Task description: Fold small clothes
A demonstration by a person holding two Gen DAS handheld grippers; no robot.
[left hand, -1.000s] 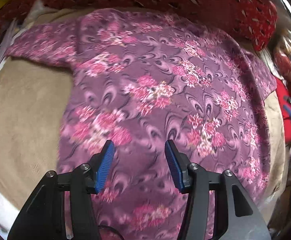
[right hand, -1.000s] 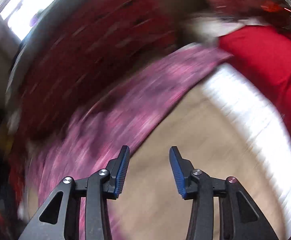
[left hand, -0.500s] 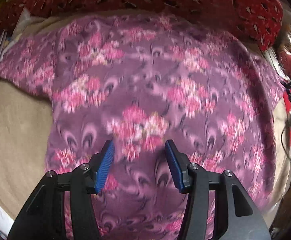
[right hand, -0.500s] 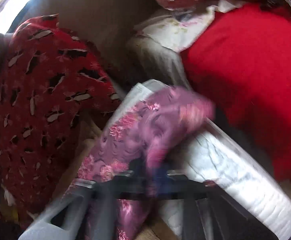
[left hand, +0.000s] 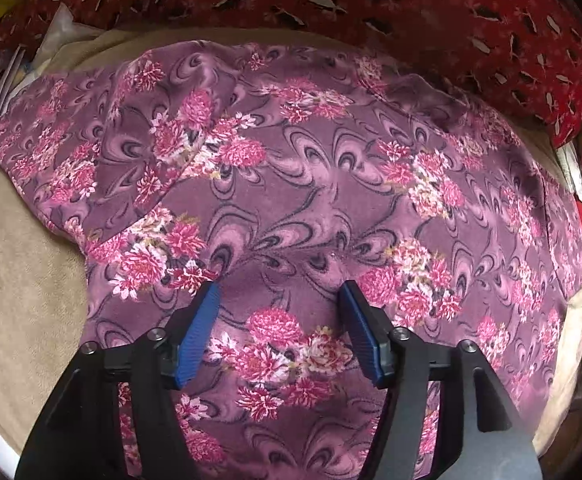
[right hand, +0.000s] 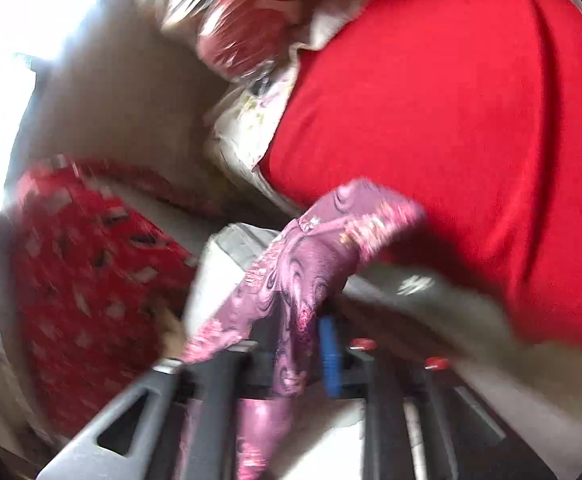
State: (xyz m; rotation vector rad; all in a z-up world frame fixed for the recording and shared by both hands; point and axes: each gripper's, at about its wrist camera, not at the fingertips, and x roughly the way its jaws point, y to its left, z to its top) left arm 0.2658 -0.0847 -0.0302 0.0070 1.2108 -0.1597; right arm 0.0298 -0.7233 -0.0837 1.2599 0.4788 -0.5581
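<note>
Bottom of frame: left claw (left hand: pixel 277 300) spread, just opened wider, hovering over the flowered top (left hand: pixel 311 184), nothing between.

Right claw (right hand: pixel 291 340) blurred, just opening, sleeve (right hand: pixel 311 264) draped between (grip unclear).

Beyond, spread flat on the beige bed (left hand: pixel 23 280); folding barely begun.

Purple floral garment (left hand: pixel 311 184) spread flat on beige blanket (sleeve out).

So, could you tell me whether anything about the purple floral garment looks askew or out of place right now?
Mostly it lies flat. The floral garment is spread on the beige blanket, but its left sleeve is creased. At the other side, a flap of the fabric drapes over the right gripper, lifted off the surface; blur hides whether it is pinched.
</note>
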